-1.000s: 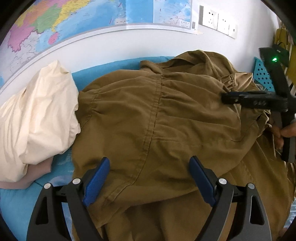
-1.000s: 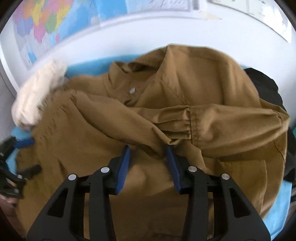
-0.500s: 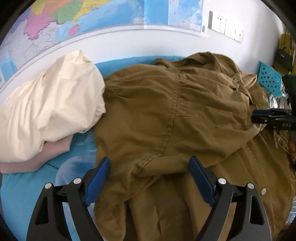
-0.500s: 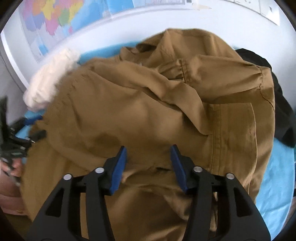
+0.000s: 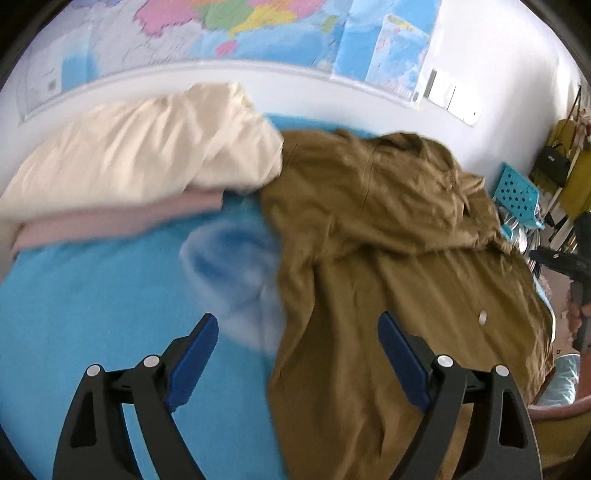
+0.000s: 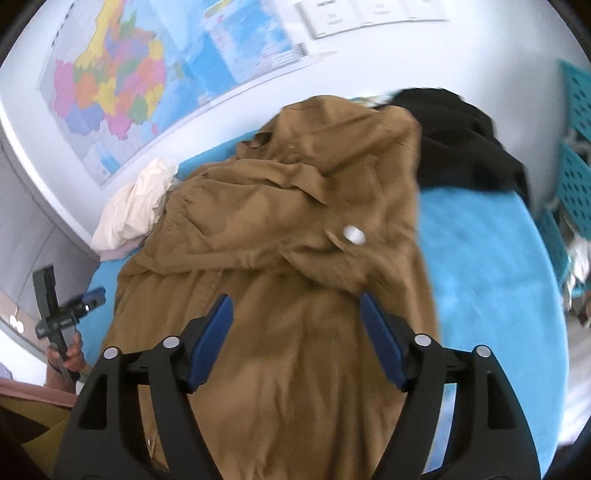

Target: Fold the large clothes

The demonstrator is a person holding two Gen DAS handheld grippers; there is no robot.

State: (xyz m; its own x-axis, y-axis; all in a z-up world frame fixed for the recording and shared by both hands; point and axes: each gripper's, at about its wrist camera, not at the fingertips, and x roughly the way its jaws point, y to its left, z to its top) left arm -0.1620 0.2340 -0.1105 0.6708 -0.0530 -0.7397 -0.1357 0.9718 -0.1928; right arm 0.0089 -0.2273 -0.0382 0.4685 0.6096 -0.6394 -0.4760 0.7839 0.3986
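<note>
Left fingers: left gripper (image 5: 297, 341) has its blue pads spread wide, nothing between them, not touching cloth.
Left view, under the fingers: left finger (image 5: 192, 360) is over bare blue sheet (image 5: 92, 295); right finger over the left edge of the brown coat (image 5: 388, 240).
Left view, coat: lies crumpled on the right half of the bed, collar end toward the wall, one pale button (image 5: 482, 316) facing up.
Left view, neighbours: cream bundle (image 5: 147, 147) sits on a pink folded cloth (image 5: 122, 218) at far left, touching the coat's upper-left corner.
Left view, background: wall map (image 5: 258, 33) above the bed, teal perforated basket (image 5: 517, 192) at right; frame is blurred.
Left view, other tool: black body of the right gripper at the right edge, fingertips not clear there.
Right fingers: right gripper (image 6: 295, 332) pads apart and have just been opening; coat fabric lies beneath the gap, not pinched.
Right view, coat: brown coat (image 6: 295, 240) runs from the near edge up toward the wall, a fold bunched across its middle, white button (image 6: 354, 235) on top.
Right view, neighbours: black garment (image 6: 465, 147) beside the coat's upper right; cream bundle (image 6: 136, 206) at upper left.
Right view, other tool: left gripper (image 6: 79, 302) at far left, held in a hand (image 6: 72, 356), clear of the coat.
</note>
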